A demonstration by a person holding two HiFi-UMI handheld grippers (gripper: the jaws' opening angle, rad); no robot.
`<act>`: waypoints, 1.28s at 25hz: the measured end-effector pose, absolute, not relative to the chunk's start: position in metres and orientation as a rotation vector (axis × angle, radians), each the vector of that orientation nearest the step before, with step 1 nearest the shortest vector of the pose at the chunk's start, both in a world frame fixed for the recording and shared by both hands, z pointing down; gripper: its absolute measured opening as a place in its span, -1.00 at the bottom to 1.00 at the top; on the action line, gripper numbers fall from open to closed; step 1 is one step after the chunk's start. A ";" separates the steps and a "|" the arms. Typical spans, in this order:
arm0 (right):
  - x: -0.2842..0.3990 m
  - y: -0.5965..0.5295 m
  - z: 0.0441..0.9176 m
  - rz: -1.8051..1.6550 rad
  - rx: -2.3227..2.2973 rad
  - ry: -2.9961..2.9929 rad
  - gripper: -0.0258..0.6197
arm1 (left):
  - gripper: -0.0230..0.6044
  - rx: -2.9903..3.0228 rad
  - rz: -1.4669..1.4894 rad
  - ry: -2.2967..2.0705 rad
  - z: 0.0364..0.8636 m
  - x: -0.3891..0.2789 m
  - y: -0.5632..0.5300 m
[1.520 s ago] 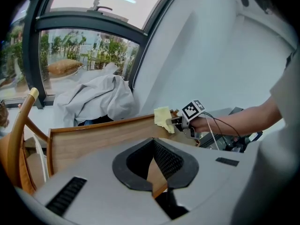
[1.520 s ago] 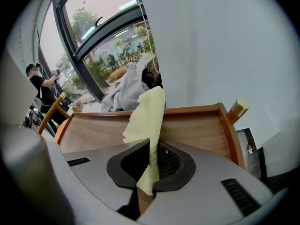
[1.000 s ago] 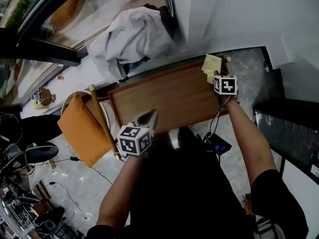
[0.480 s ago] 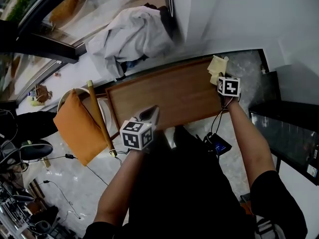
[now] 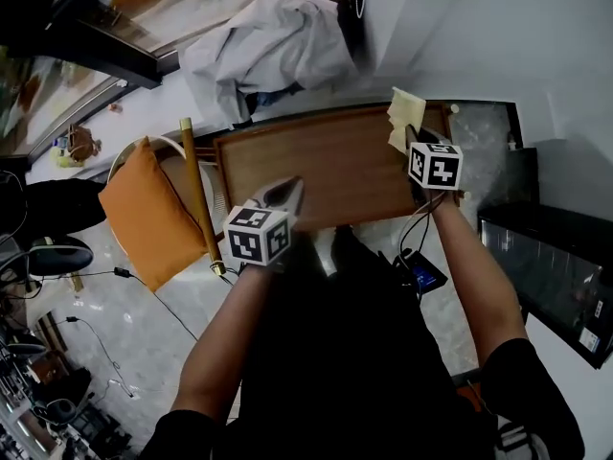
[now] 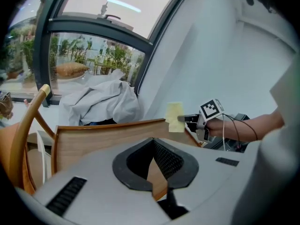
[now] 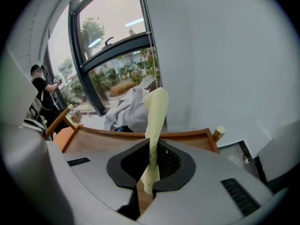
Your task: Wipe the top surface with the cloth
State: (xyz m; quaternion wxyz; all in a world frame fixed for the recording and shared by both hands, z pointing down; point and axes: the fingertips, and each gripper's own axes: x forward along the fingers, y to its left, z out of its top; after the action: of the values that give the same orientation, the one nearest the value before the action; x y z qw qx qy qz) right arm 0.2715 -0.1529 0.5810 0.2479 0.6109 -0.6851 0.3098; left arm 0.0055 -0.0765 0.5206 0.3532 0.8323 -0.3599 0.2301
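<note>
At upper right of the head view, our right gripper (image 7: 151, 165) pinches the pale yellow cloth (image 5: 405, 118) in its fingers over the far right corner of the brown wooden table (image 5: 326, 175), whose top runs leftward. Our left gripper (image 6: 152, 168), fingers together and empty, hovers at the near edge.

My head camera looks steeply down from above my arms onto the wooden table top (image 5: 326, 175). Each gripper camera rides close behind its own jaws, looking low across that top toward the window (image 6: 93, 55). All three views share the rumpled white sheet (image 5: 268, 46) beyond the far edge.
</note>
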 end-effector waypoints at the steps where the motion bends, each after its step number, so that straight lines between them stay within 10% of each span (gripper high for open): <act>1: 0.250 -0.155 0.577 0.856 1.645 -1.900 -0.82 | -0.90 2.148 0.586 -0.945 0.518 -0.004 -0.078; 17: -0.096 -0.158 0.569 0.938 1.134 -2.224 -0.82 | -0.90 2.059 0.465 -1.173 0.483 -0.173 -0.086; 32: -0.194 -0.148 0.644 1.002 0.939 -2.130 -0.82 | -0.90 2.058 0.505 -1.150 0.498 -0.213 -0.087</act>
State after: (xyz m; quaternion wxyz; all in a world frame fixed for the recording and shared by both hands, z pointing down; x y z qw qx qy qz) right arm -0.1944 -0.1477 0.6444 0.2992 0.3534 -0.8019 0.3774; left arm -0.2127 -0.0869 0.4982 0.3575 0.7972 -0.4454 0.1956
